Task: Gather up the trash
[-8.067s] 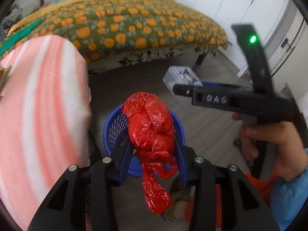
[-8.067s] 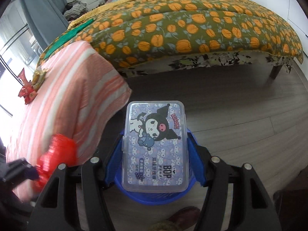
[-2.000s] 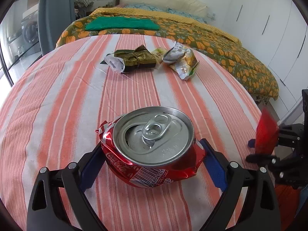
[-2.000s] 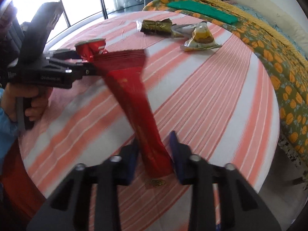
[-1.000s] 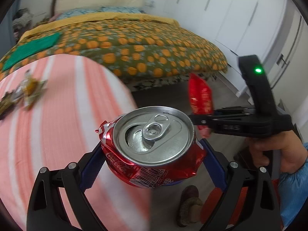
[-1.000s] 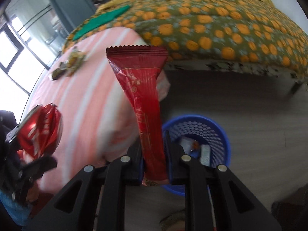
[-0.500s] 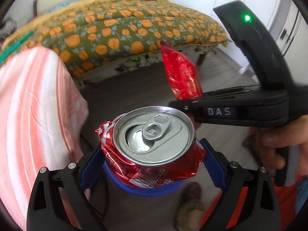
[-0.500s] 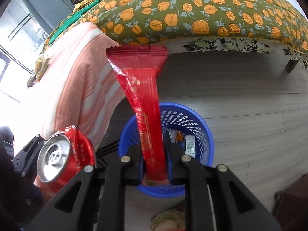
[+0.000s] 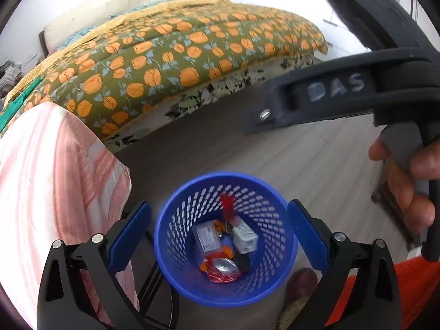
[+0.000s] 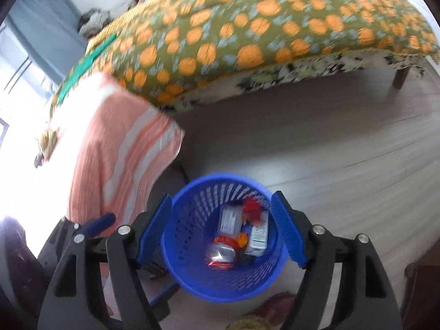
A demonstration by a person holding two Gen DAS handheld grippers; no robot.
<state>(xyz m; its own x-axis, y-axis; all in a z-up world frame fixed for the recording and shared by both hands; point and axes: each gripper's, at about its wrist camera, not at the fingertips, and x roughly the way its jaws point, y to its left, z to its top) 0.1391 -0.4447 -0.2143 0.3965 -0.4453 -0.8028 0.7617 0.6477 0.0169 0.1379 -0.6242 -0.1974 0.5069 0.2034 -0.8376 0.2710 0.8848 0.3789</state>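
A blue mesh waste basket [image 9: 277,214] stands on the wood floor below both grippers; it also shows in the right wrist view [image 10: 192,214]. Inside lie the crushed red cola can [image 9: 224,266], the red wrapper [image 9: 227,203], a clear plastic box [image 9: 206,238] and a small white carton [image 9: 245,238]. The can [image 10: 221,253] and red wrapper [image 10: 253,206] show in the right wrist view too. My left gripper [image 9: 218,239] is open and empty above the basket. My right gripper [image 10: 221,231] is open and empty above it; its body [image 9: 338,96] crosses the left wrist view.
The table with the orange-striped cloth [image 9: 49,181] is to the left, with wrappers [image 10: 48,140] on it. A bed with an orange-patterned cover [image 9: 178,55] stands behind. A slipper [image 9: 299,280] lies by the basket. Bare wood floor [image 10: 343,151] lies to the right.
Both grippers opened. The cola can left my left gripper and the red wrapper left my right gripper; both now lie in the basket.
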